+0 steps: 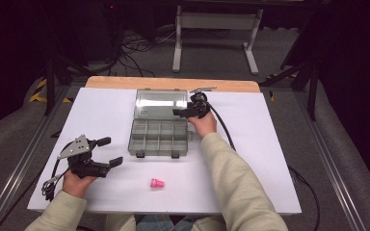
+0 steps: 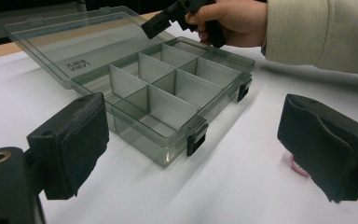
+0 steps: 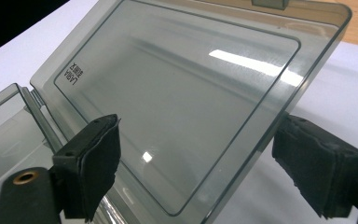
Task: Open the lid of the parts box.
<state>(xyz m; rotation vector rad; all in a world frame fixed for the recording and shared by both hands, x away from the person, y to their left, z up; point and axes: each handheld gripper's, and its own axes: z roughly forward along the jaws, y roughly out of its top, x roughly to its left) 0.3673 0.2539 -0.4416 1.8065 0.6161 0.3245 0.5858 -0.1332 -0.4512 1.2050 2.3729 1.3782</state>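
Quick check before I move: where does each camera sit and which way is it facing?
High view: above the person's side, looking forward and down at the table; forearms, left claw, right claw.
Left gripper view: on the left claw, facing the compartment box.
Right gripper view: on the right claw, facing the lid.
All share the box.

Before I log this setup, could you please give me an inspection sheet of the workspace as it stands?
Surface: white sheet over a wooden table, flat and clean.
Job's things: grey plastic compartment box, lid open and tilted back, compartments look empty; small pink piece lies on the sheet in front of the box.
Clutter: nothing seen.
Grippers: left hand-held gripper open, holding nothing, left of the box; right hand-held gripper open, at the lid's right edge.
Cables: one trails from each gripper; more on the floor behind the table.
Surroundings: dark room, white metal frame beyond the table.
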